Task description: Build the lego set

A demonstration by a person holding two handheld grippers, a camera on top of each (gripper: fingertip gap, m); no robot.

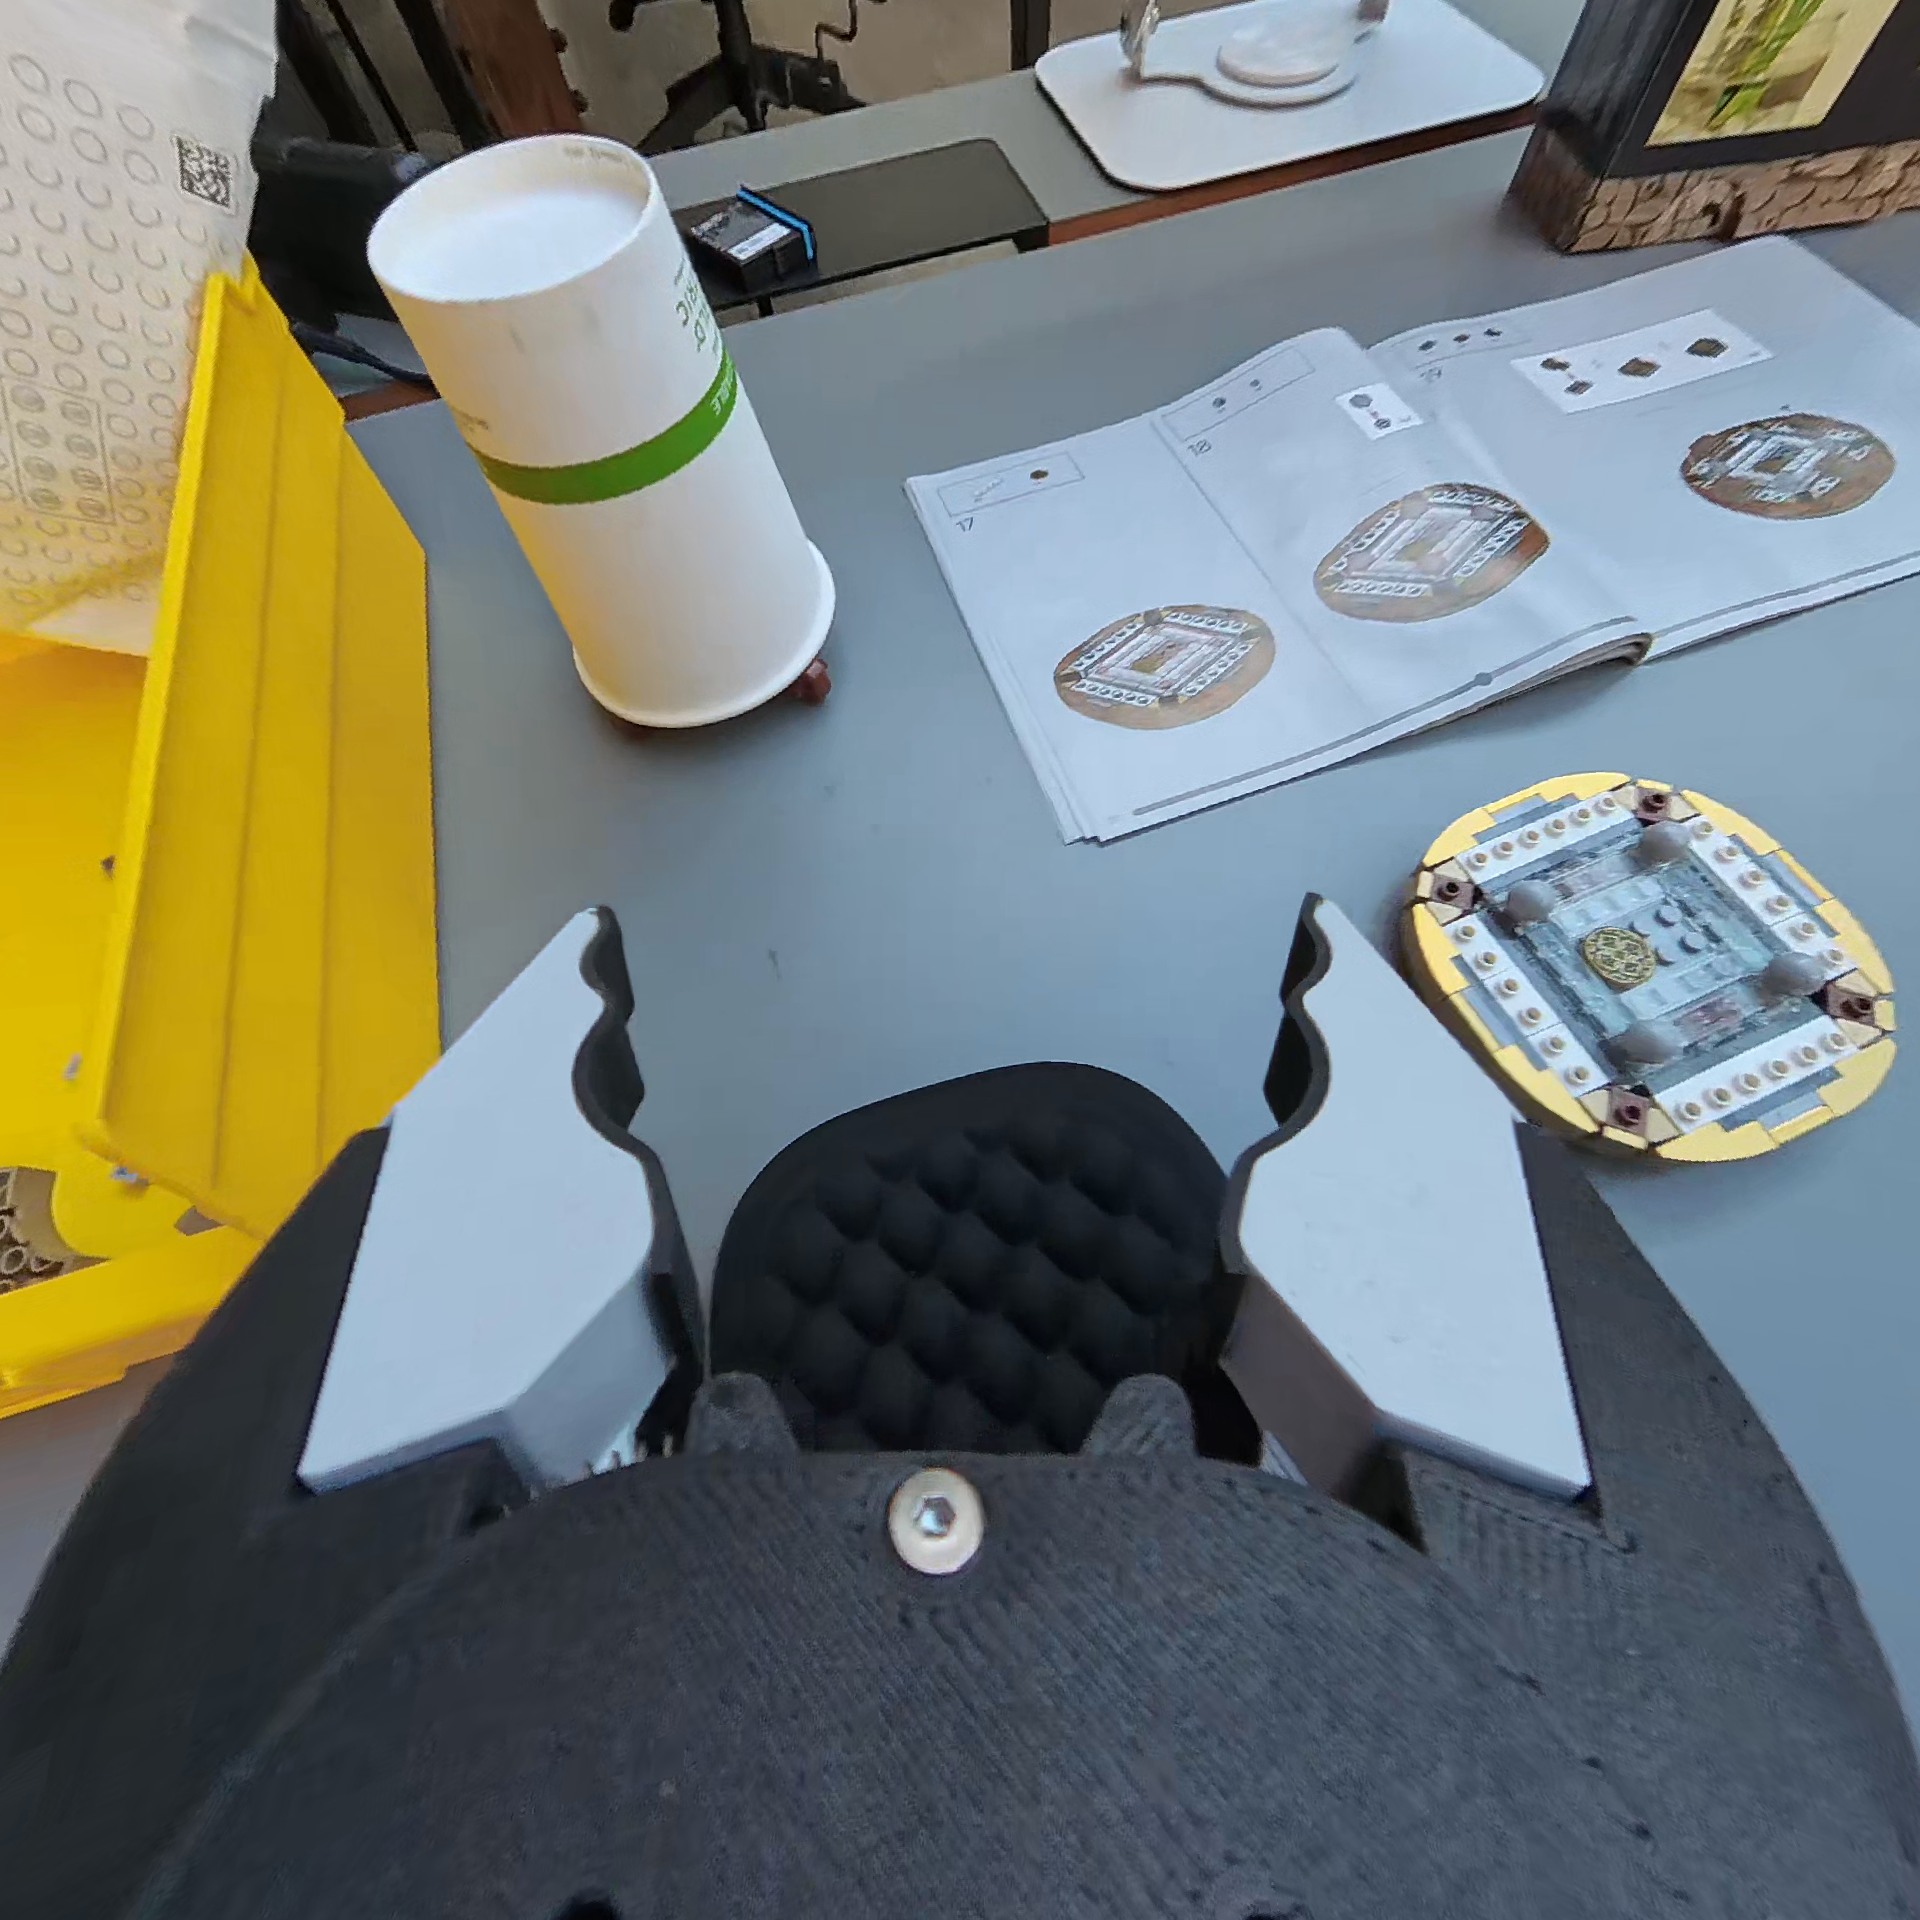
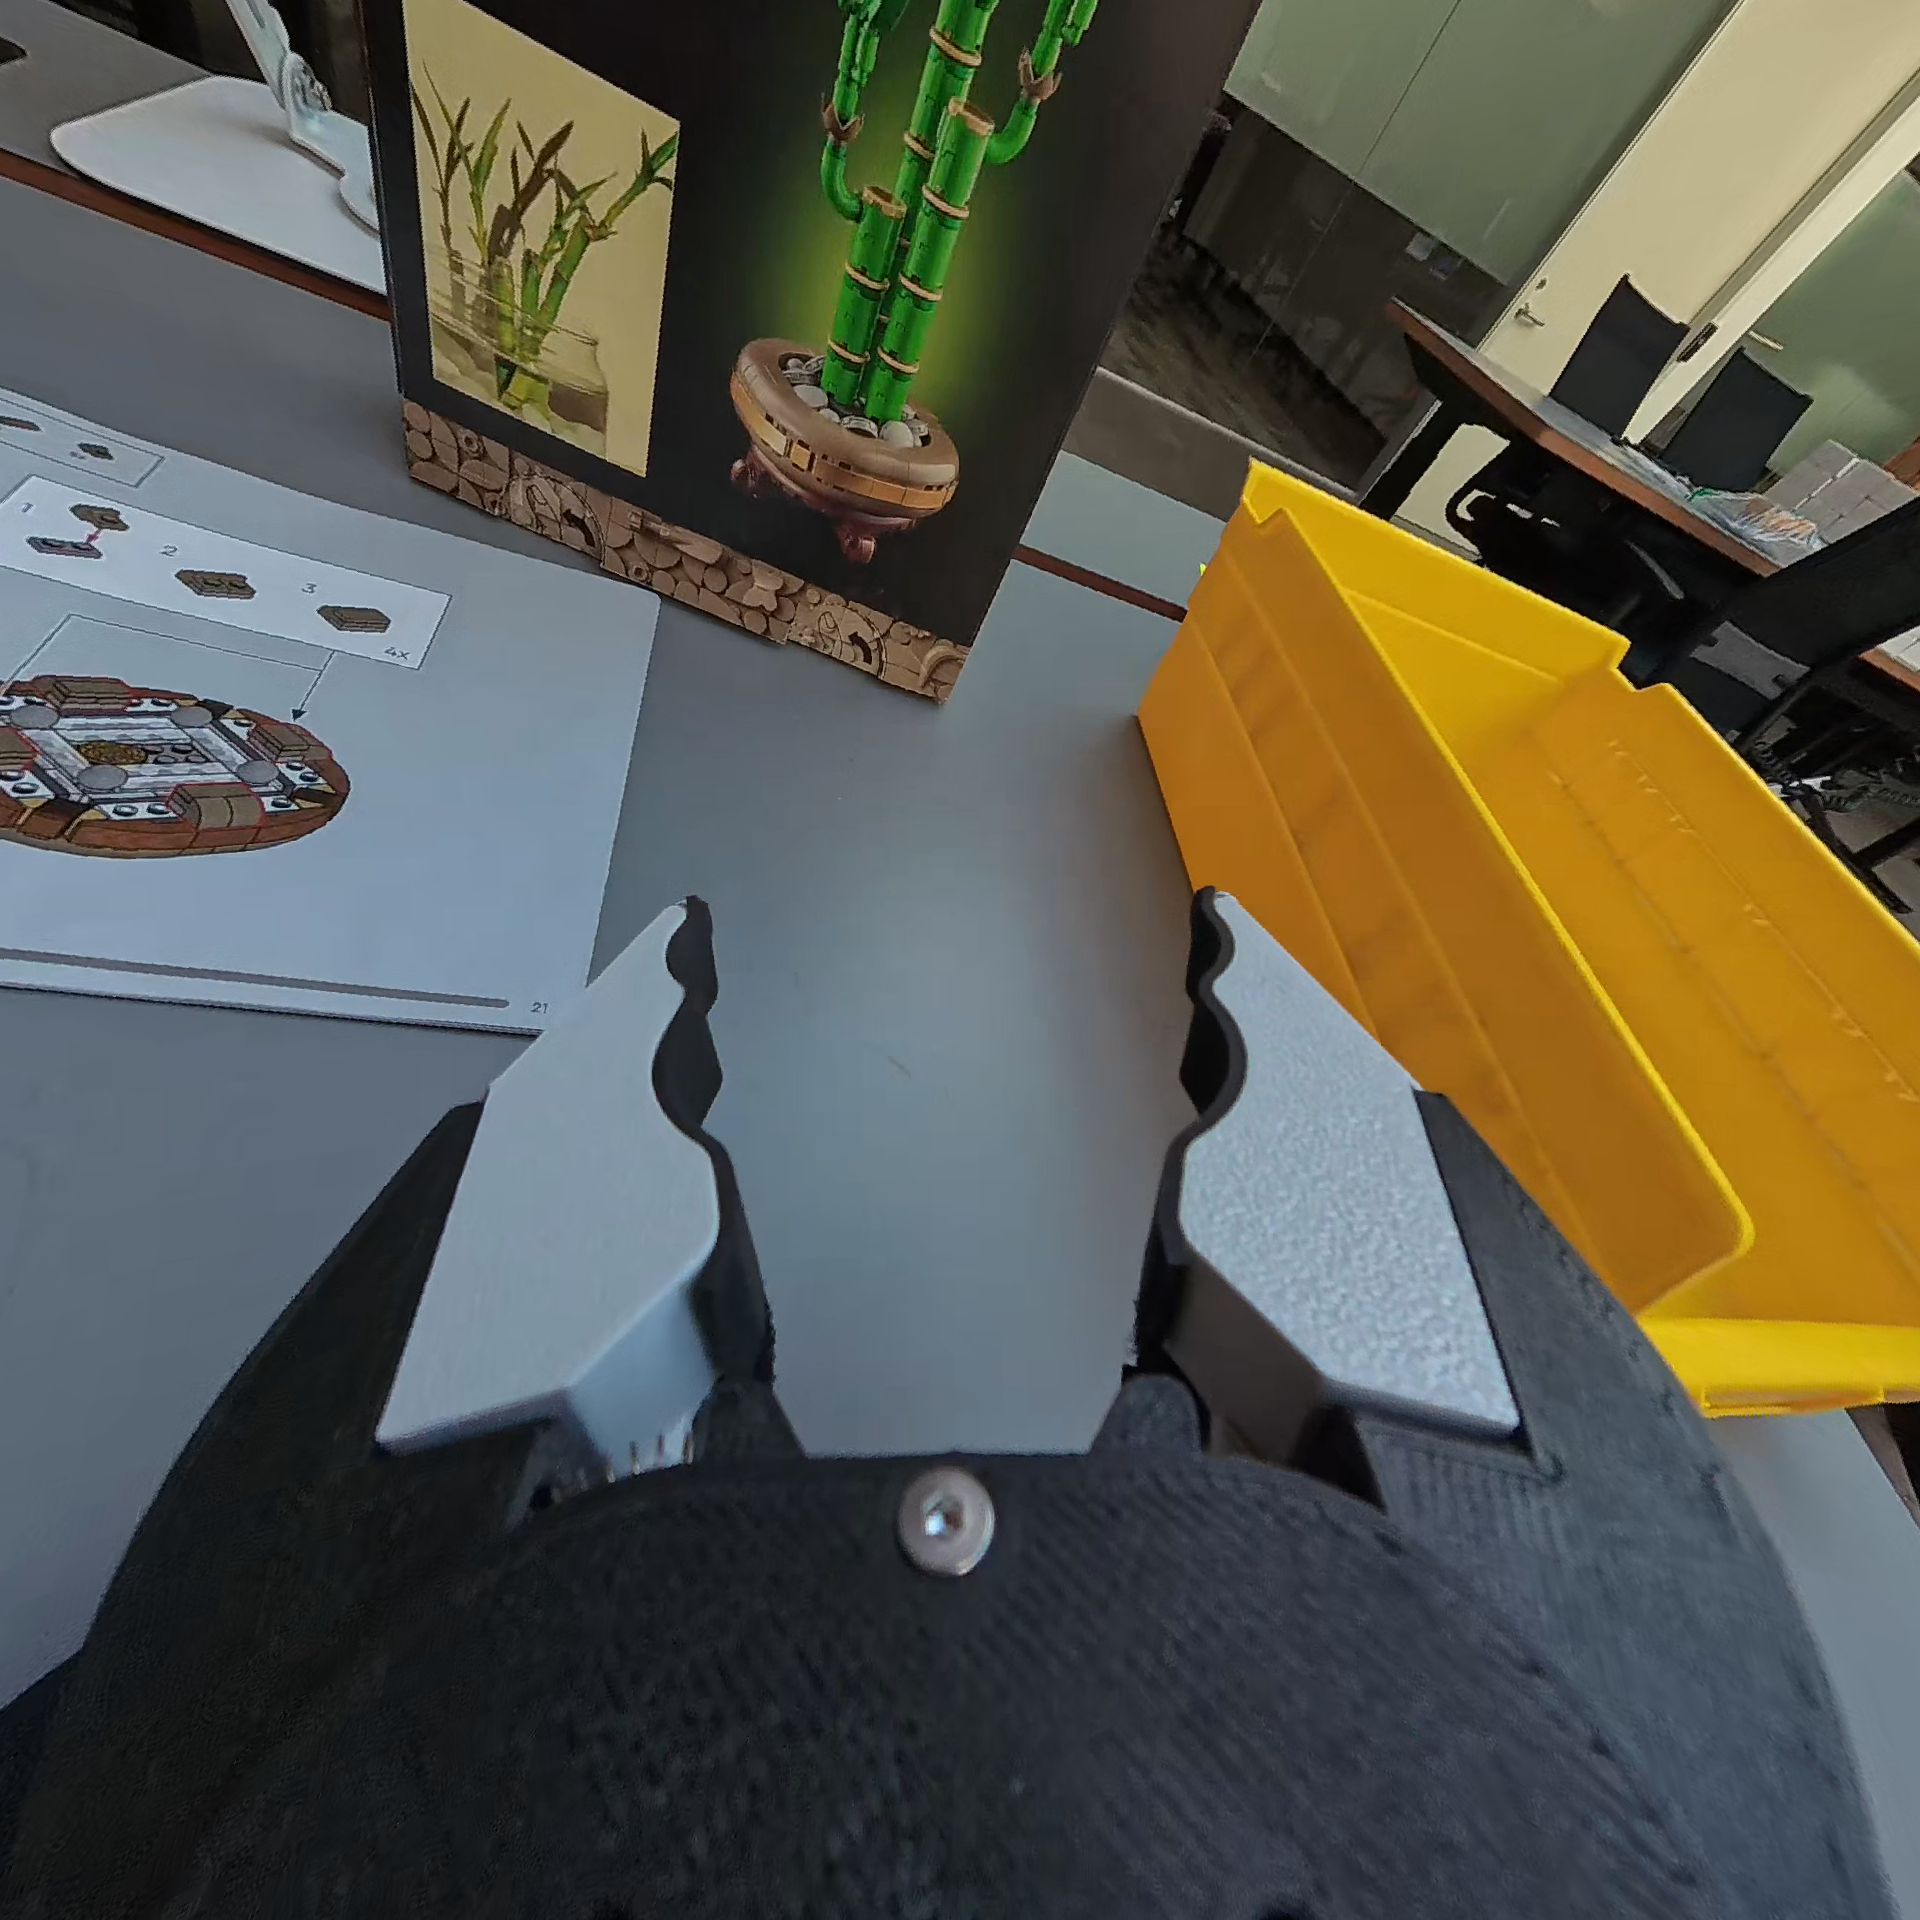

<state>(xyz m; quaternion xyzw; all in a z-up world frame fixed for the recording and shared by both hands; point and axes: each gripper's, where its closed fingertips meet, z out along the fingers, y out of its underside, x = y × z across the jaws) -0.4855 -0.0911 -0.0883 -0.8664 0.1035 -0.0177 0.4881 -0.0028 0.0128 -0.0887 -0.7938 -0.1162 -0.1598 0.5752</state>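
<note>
A round, part-built lego base [image 1: 1647, 966] with a gold rim, white studded strips and a gold disc in its middle lies on the grey table, right of my left gripper [image 1: 956, 925]. That gripper is open and empty, above bare table. An open instruction booklet [image 1: 1403, 561] lies beyond the base; it also shows in the right wrist view [image 2: 291, 727]. My right gripper [image 2: 951, 914] is open and empty, over bare table between the booklet and a yellow bin [image 2: 1507, 935].
An upturned white paper cup [image 1: 613, 447] with a green band stands at the left, a small brown piece [image 1: 810, 681] at its rim. A yellow bin [image 1: 208, 831] sits far left. The lego set's box [image 2: 748, 312] stands behind the booklet.
</note>
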